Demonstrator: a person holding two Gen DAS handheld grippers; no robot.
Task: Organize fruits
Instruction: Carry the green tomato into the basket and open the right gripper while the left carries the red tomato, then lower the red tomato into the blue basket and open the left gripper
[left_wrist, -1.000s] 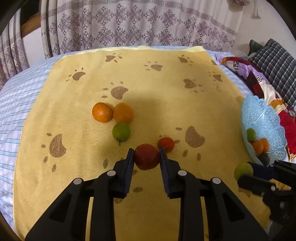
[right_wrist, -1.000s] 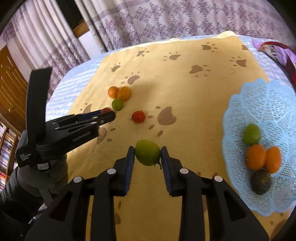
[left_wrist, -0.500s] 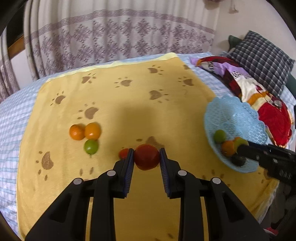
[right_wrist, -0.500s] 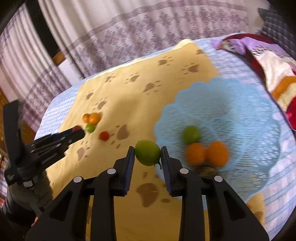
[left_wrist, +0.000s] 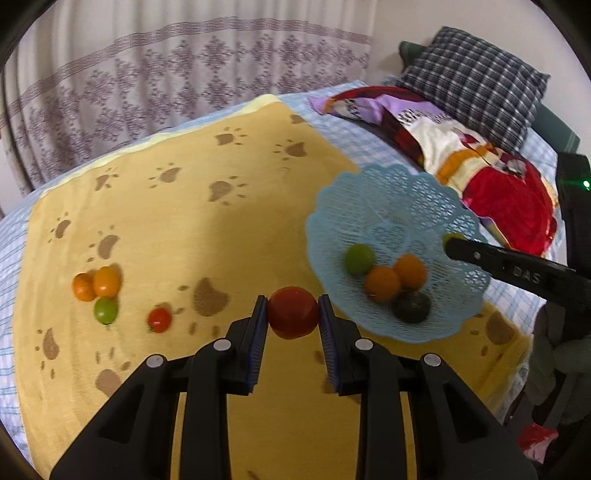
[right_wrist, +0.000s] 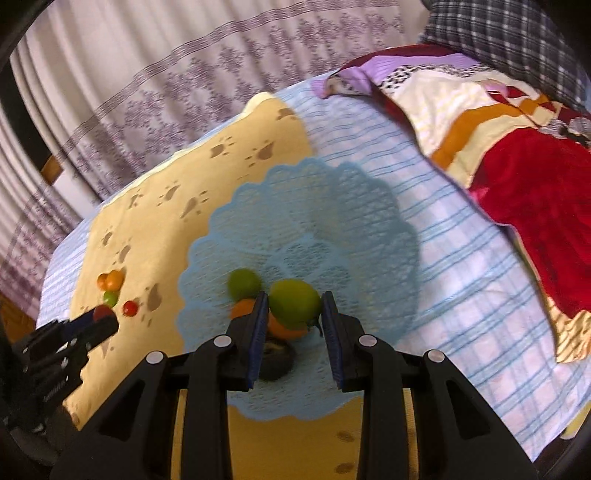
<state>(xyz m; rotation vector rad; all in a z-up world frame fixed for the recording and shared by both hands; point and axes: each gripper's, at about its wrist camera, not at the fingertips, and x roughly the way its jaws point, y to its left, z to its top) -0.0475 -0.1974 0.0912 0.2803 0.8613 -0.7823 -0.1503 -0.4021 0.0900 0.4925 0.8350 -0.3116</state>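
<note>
My left gripper (left_wrist: 292, 313) is shut on a red fruit (left_wrist: 292, 311), held above the yellow towel just left of the blue lace basket (left_wrist: 391, 206). My right gripper (right_wrist: 294, 308) is shut on a green fruit (right_wrist: 294, 305) and hangs over the blue lace basket (right_wrist: 332, 206). That basket holds a green fruit (left_wrist: 358, 259), two orange fruits (left_wrist: 382, 283) and a dark fruit (left_wrist: 410, 306). On the towel lie two orange fruits (left_wrist: 96, 283), a green one (left_wrist: 106, 310) and a small red one (left_wrist: 159, 319).
The yellow paw-print towel (left_wrist: 184, 221) covers a blue checked bed. A colourful quilt (left_wrist: 498, 177) and a plaid pillow (left_wrist: 472, 85) lie to the right. Patterned curtains (left_wrist: 166, 66) hang behind. A gloved hand (left_wrist: 557, 332) holds the right gripper.
Both grippers have carried their fruits to the right. The green fruit went from over the towel to over the basket. The red fruit has neared the basket's left rim.
</note>
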